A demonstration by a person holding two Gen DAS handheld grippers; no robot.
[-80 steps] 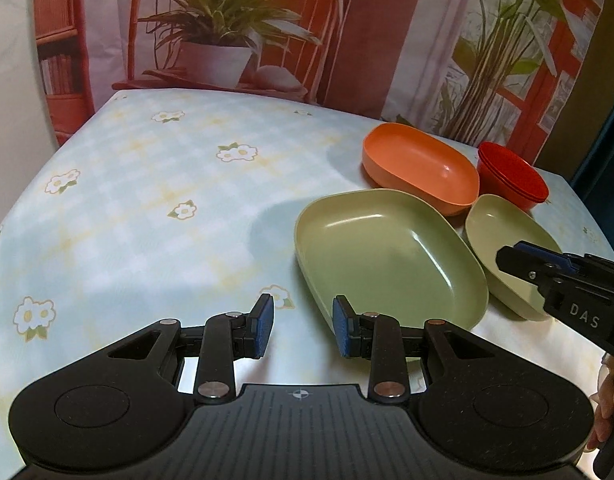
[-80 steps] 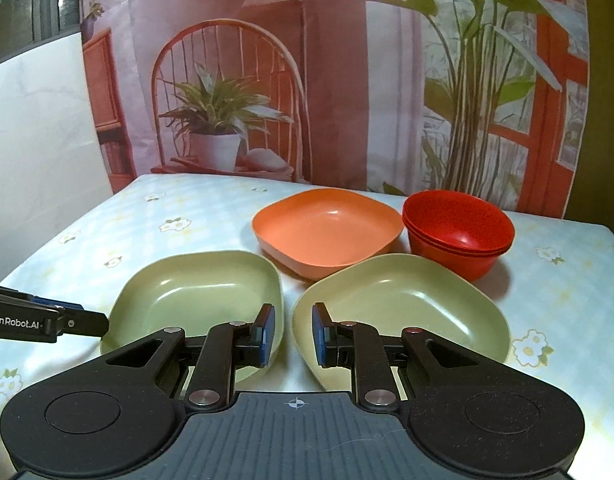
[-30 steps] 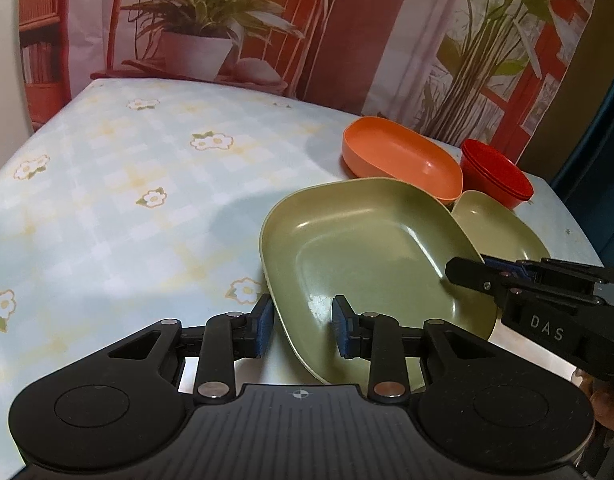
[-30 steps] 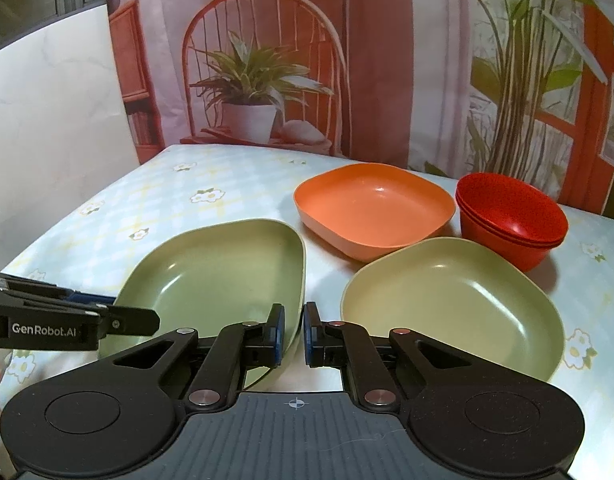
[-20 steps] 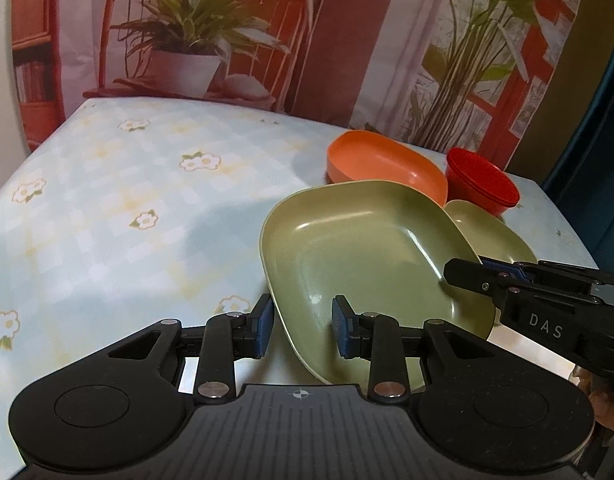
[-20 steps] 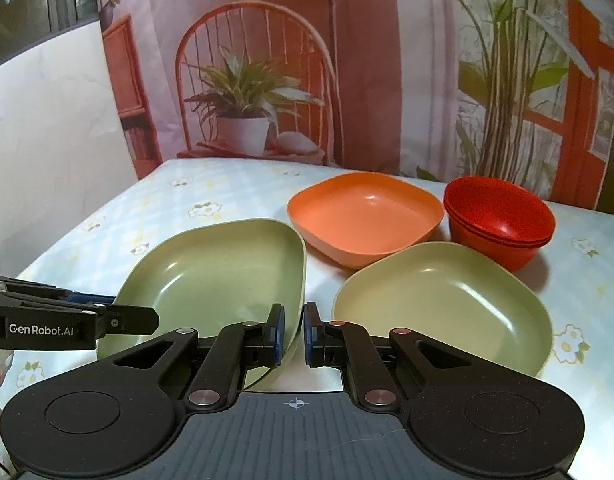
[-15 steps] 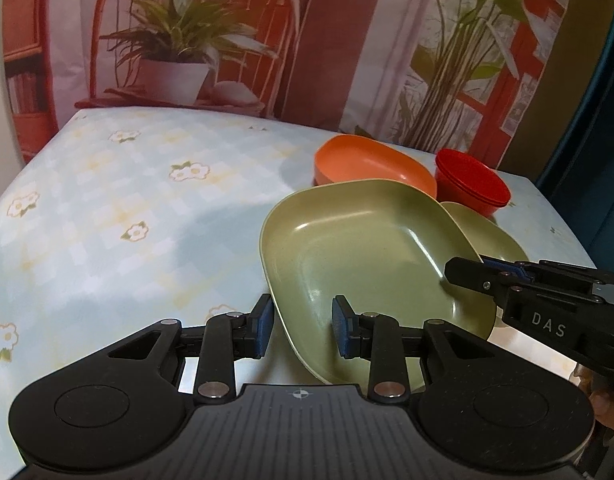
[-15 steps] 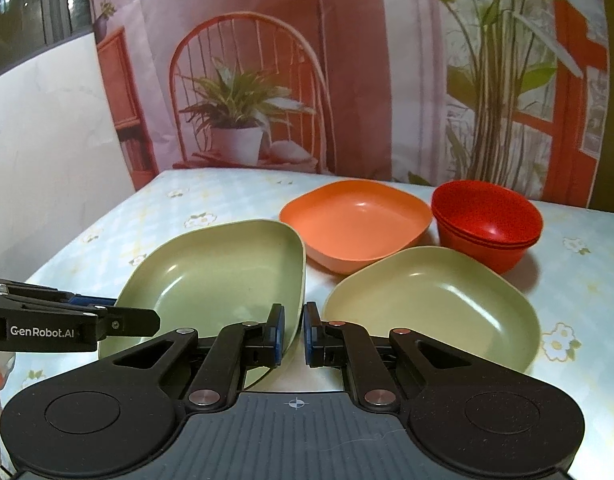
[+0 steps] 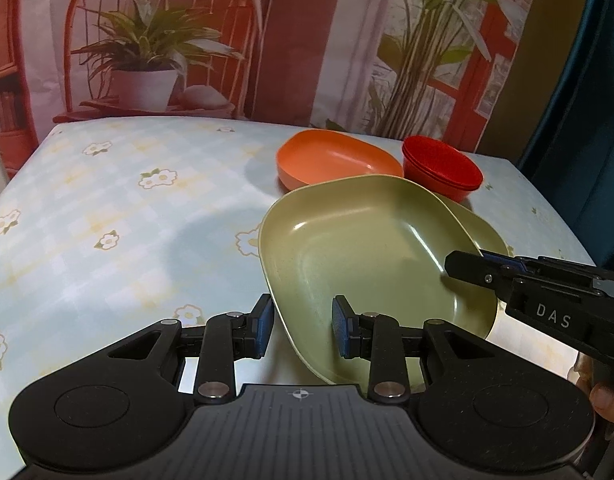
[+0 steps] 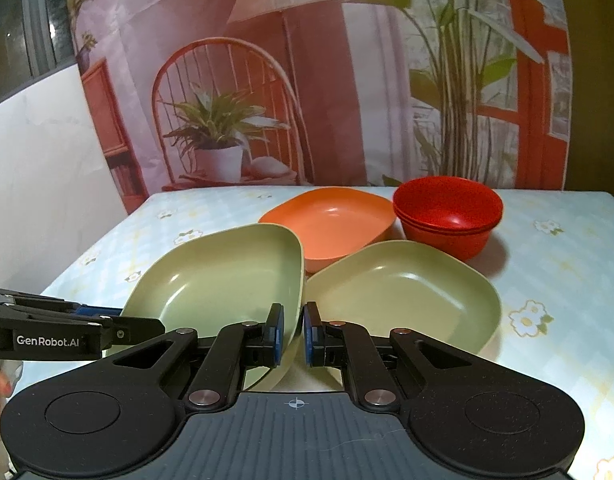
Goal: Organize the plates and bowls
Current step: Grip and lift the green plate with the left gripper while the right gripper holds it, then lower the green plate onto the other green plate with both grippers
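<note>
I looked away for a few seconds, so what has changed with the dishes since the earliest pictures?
The left gripper and right gripper each closed on a rim of the nearer green plate, lifted it off the table and carried it partly over the second green plate. The orange plate and red bowls stayed put.

Two markings are legible. "DAS" is printed in light letters on the black body of the right gripper (image 9: 465,266), beside the green plate (image 9: 371,256). "GenRobot.AI" is printed in white on the left gripper (image 10: 147,326), beside the same plate.
</note>
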